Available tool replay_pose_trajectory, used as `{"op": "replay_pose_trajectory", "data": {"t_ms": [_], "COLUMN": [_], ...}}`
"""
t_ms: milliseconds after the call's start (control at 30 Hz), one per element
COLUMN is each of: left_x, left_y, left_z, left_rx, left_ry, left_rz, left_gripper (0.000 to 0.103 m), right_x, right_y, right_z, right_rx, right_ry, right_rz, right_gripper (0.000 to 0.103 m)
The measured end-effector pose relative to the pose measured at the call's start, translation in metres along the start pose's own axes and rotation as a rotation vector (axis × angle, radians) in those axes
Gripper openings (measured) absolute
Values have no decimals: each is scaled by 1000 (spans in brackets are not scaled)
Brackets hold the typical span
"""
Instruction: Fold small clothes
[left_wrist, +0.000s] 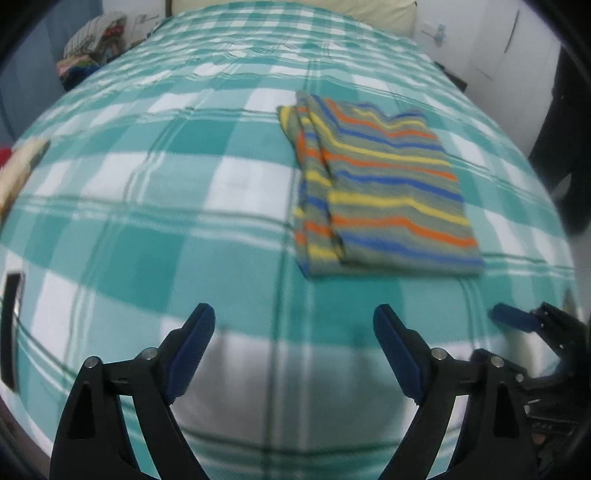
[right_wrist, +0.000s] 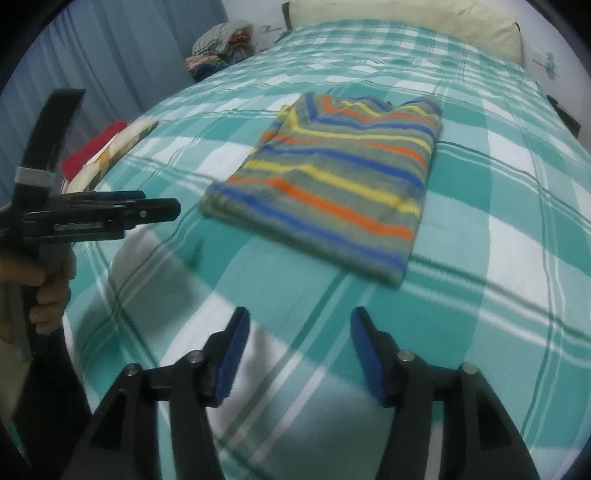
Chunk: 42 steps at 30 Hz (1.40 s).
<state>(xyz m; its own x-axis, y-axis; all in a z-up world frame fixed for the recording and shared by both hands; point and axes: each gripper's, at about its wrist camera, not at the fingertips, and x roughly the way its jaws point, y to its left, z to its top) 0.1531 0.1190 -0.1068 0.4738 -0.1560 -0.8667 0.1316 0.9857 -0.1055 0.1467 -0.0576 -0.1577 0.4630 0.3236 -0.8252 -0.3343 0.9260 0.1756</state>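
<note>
Left gripper (left_wrist: 293, 325): my jaws are spread wide and hold nothing; they hang over the bed, near its front edge.
Right gripper (right_wrist: 299, 328): jaws also spread, empty, just beside the left one and a little before the cloth.
Shirt (left_wrist: 384, 192): a small striped knit piece, folded into a thick rectangle, lying flat on the bed between the middle and the right edge. Both grippers are apart from it, not touching.
Layers: on its left side I see several stacked edges; the top end shows something like a neckline, but blur makes this not sure.
Handling: I judge it light, soft and limp, not slippery and not fragile. It will sag if I lift it from one point only.
Where to hold: I would pinch the two near corners, one per gripper, taking all layers together so the fold does not open.
Bed (left_wrist: 147, 229): green-white checked cover, soft, so the fingers can press under the edge.
Stage: the fold looks nearly finished.
</note>
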Motion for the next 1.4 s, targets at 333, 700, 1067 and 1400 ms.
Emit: {"op": "replay_pose_trajectory", "data": {"t_ms": [333, 700, 1067, 1400], "left_x": [20, 18, 11, 12], "left_y": [-5, 3, 3, 5], "left_z": [-32, -23, -9, -15], "left_rx": [30, -43, -66, -68], "left_ry": [11, -20, -57, -48], "left_rz": [24, -9, -39, 0], "left_gripper": [90, 90, 90, 90], "right_x": [-19, -17, -21, -22], "right_y": [4, -10, -1, 16], "right_z": [-31, -47, -49, -61], "right_rx": [35, 64, 61, 8], "right_ry": [-30, -58, -84, -90], "right_rz": [-29, -10, 0, 3], "right_gripper": [73, 74, 74, 74]}}
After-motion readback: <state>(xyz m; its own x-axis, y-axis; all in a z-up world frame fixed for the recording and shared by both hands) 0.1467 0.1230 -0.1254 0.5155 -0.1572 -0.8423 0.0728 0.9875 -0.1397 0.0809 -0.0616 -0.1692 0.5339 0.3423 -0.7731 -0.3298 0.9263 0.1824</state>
